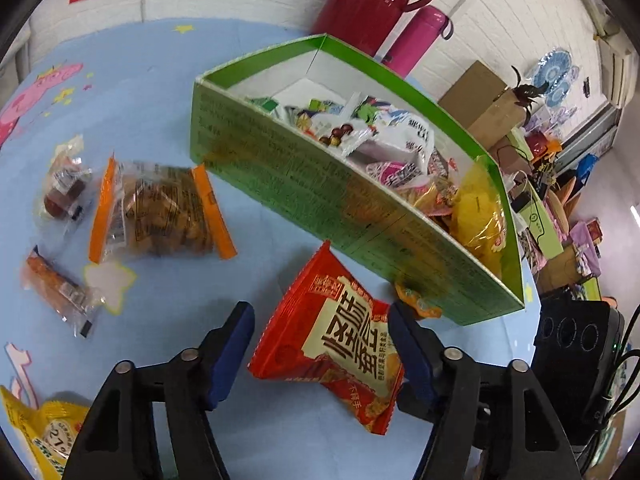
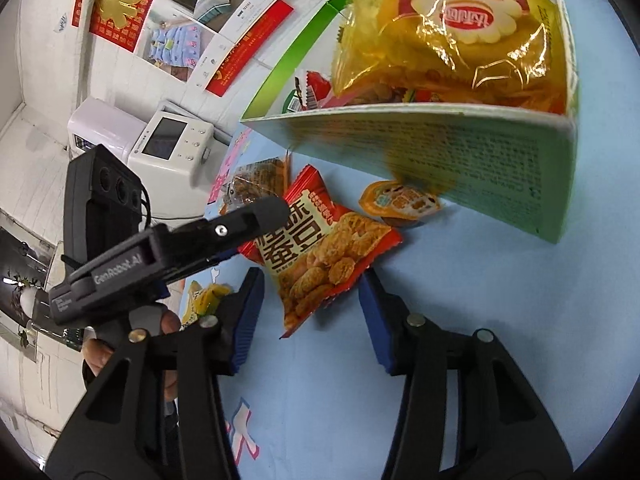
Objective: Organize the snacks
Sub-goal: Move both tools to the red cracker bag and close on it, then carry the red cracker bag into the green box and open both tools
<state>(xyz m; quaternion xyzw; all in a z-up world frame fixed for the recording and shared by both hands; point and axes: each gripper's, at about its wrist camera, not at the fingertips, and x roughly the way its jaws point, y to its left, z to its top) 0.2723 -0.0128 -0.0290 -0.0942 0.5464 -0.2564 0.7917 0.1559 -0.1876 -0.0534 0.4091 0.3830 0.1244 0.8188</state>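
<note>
Snacks already crowd the green box (image 1: 320,184); both the left gripper (image 1: 320,356) and right gripper (image 2: 312,312), spread wide, flank a red packet (image 1: 340,344) on the desk (image 1: 160,92). Several packets lie loose to the left, so sorting looks roughly half done.

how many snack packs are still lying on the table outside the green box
6 visible: red packet between the left hand-held gripper's fingers, small orange pack against the box, orange-edged biscuit bag, two small clear packs, yellow packet. More may lie out of view.
</note>
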